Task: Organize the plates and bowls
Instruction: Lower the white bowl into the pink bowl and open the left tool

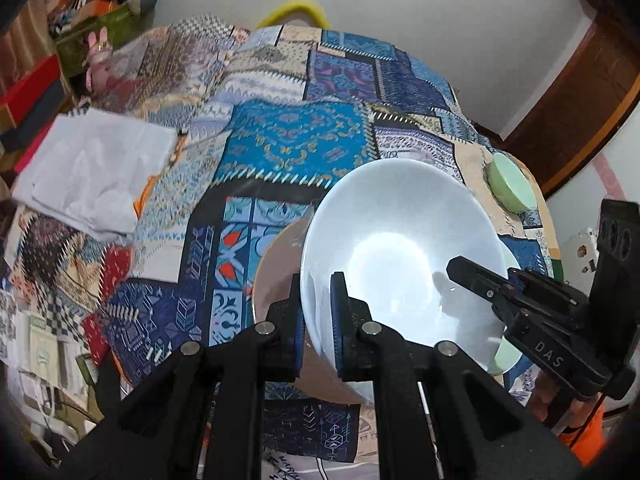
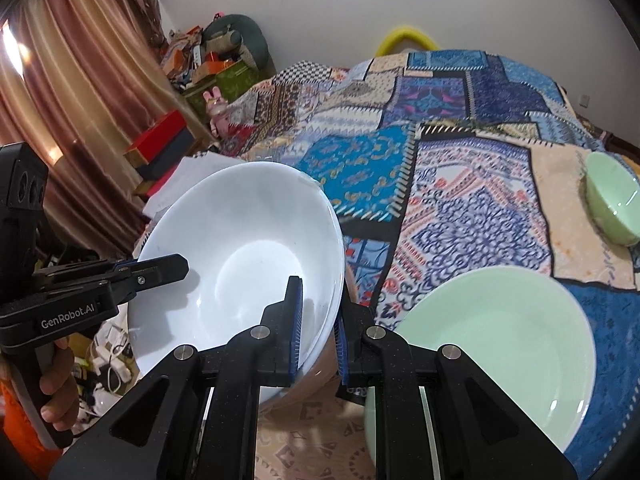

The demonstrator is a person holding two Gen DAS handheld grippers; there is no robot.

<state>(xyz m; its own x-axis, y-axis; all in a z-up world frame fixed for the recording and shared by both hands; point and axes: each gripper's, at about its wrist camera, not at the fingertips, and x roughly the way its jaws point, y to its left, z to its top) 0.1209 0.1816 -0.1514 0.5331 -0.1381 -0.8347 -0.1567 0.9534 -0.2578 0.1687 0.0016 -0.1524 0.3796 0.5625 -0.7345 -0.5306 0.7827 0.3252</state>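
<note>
A large white bowl (image 1: 400, 256) is held tilted above the patterned cloth, over a tan plate (image 1: 276, 280). My left gripper (image 1: 316, 320) is shut on its left rim. My right gripper (image 2: 318, 332) is shut on the opposite rim of the white bowl (image 2: 248, 256); it shows in the left wrist view (image 1: 520, 296) too. A large pale green plate (image 2: 500, 344) lies on the cloth right of the white bowl. A small green bowl (image 2: 612, 200) sits at the far right, and also shows in the left wrist view (image 1: 510, 184).
The patchwork cloth (image 1: 296, 140) covers a rounded table. A white paper bag (image 1: 96, 168) lies at its left. Boxes and clutter (image 2: 208, 64) stand by the curtain at the back left. A wooden door frame (image 1: 580, 92) is at the right.
</note>
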